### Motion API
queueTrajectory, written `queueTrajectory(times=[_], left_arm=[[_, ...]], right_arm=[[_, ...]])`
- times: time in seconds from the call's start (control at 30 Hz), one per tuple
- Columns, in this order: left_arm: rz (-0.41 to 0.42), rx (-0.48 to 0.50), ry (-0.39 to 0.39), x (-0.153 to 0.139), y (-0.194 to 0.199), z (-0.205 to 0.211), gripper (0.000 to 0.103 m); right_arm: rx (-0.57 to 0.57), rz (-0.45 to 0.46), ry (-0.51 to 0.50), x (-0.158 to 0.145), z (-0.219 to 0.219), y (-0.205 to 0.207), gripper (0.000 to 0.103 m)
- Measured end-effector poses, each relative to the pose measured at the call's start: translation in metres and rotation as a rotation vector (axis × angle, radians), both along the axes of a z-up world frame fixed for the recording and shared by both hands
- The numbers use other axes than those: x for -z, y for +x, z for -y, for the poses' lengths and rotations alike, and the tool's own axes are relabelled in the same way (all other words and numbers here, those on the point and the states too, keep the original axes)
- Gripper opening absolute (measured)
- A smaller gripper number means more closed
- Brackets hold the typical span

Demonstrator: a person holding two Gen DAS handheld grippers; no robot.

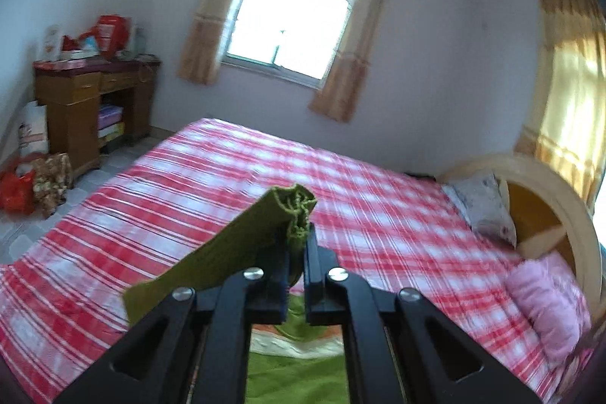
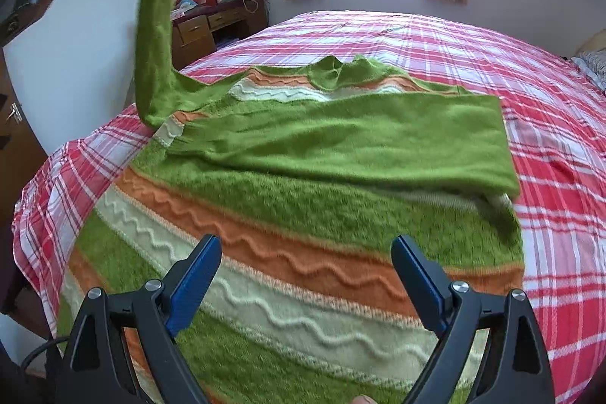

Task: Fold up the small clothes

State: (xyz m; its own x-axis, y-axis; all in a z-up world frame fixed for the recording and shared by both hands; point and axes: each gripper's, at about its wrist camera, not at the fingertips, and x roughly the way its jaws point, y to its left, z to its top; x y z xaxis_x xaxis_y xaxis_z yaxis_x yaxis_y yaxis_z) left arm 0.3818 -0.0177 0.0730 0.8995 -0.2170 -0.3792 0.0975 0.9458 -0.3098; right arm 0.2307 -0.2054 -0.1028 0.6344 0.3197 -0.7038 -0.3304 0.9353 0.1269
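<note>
Left gripper (image 1: pixel 297 245), jaws clamped on the cuff of the fuzzy green knit sleeve (image 2: pixel 155 25), lifts it toward upper left of the right wrist view, I judge to swing it across the body for the fold. Green sweater with orange and cream wavy stripes (image 2: pixel 303 214) lies flat on the red-and-white plaid bedsheet (image 2: pixel 549 177), frame centre. Right gripper (image 2: pixel 306 275) hovers above the hem stripes, jaws spread wide, holding nothing.

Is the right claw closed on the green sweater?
No, the right claw stands open above the sweater, with nothing between its blue fingers.
</note>
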Motion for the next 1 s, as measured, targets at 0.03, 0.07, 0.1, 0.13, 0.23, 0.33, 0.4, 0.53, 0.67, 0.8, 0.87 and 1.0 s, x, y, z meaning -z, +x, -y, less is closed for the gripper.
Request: queueTrajectory(times=[0.03,0.07,0.1,0.13,0.23,0.33,0.4,0.53,0.67,0.8,0.87,1.0], left_arm=[[-0.011,0.017,0.018,0.007,0.001,0.013,0.005],[-0.021,0.031,0.029,0.014,0.003,0.023,0.005],[-0.034,0.053,0.039,0.024,0.005,0.036,0.005],[-0.041,0.064,0.054,0.030,0.006,0.045,0.005],[-0.076,0.094,0.089,0.052,0.012,0.071,0.005],[-0.134,0.122,0.109,0.080,0.018,0.099,0.005],[-0.172,0.134,0.143,0.096,0.020,0.117,0.005],[-0.318,0.188,0.225,0.126,0.024,0.138,0.012],[-0.254,0.224,0.301,0.118,-0.013,0.131,0.052],[-0.125,0.168,0.367,0.103,-0.060,0.092,0.081],[-0.114,0.131,0.408,0.110,-0.074,0.069,0.088],[-0.206,-0.027,0.550,0.149,-0.074,0.015,0.098]], right_arm=[[0.003,-0.002,0.005,0.002,0.002,-0.001,0.092],[0.007,-0.002,0.009,0.004,0.004,-0.001,0.092],[0.014,-0.008,0.014,0.007,0.006,-0.001,0.092],[0.019,-0.014,0.023,0.009,0.008,-0.002,0.092],[0.035,-0.033,0.057,0.014,0.015,-0.001,0.092],[0.042,-0.028,0.081,0.016,0.018,-0.001,0.092],[0.043,-0.019,0.080,0.017,0.017,-0.003,0.092],[0.042,-0.010,0.081,0.018,0.017,-0.004,0.092],[0.046,0.002,0.113,0.018,0.021,-0.008,0.092],[0.047,0.006,0.114,0.017,0.021,-0.010,0.092],[0.048,0.008,0.109,0.017,0.021,-0.010,0.092],[0.050,0.009,0.098,0.017,0.020,-0.010,0.092]])
